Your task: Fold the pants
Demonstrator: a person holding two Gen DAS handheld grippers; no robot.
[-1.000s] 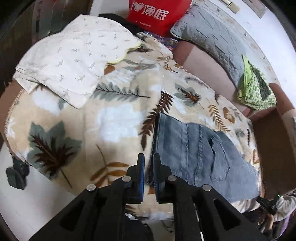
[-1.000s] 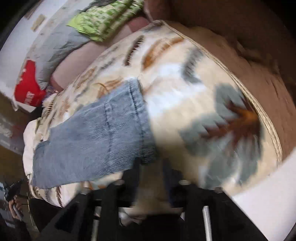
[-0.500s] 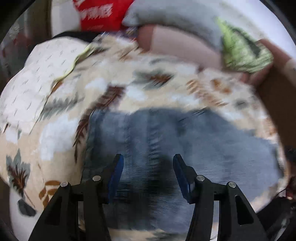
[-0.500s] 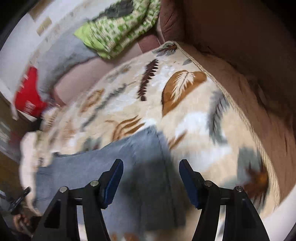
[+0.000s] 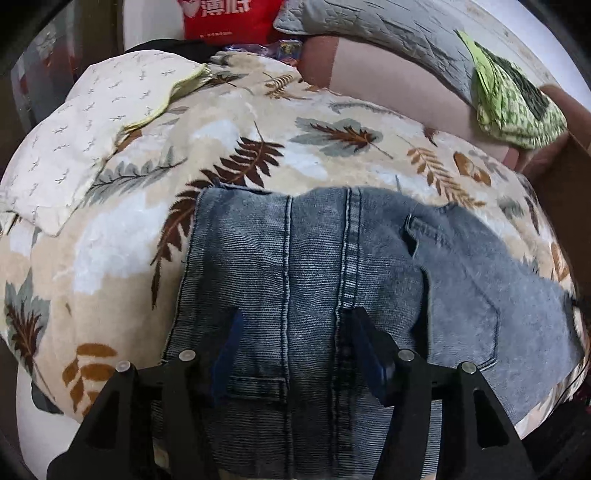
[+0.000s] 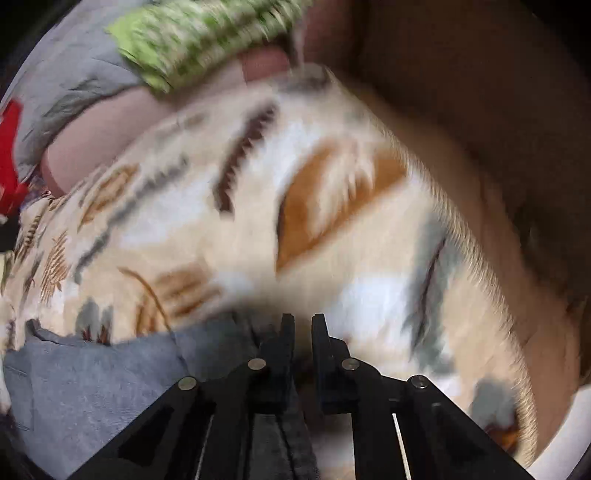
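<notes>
Frankly, we can make out little in the right wrist view: it is smeared with blur, and the leaf-print blanket (image 6: 258, 229) and the green patterned cloth (image 6: 207, 33) at the top show only as streaks. Our right gripper (image 6: 303, 325) sits low at the edge of the pants (image 6: 92, 376), where the denim meets the blanket. Its fingers (image 6: 286, 332) stand close together with a narrow gap, and we cannot tell whether any denim is caught between them, since the spot is dark and blurred.

Our left gripper (image 5: 293, 328) looks forward and down over the pants (image 5: 314, 266), with its fingers (image 5: 365, 332) spread wide apart above the denim and holding nothing. The lower parts of both fingers block the near edge of the fabric, and the near end of the pants runs out of the frame at the bottom.

Only the left wrist view is sharp. It shows the pants lying flat on the blanket (image 5: 229, 147), seams running away from us, a back pocket (image 5: 458, 291) to the right. It also shows a white printed pillow (image 5: 96, 122) at the far left, a red bag (image 5: 229, 16) with white lettering, a grey quilted cushion (image 5: 388, 33), and the green cloth (image 5: 517, 103) at the far right.
</notes>
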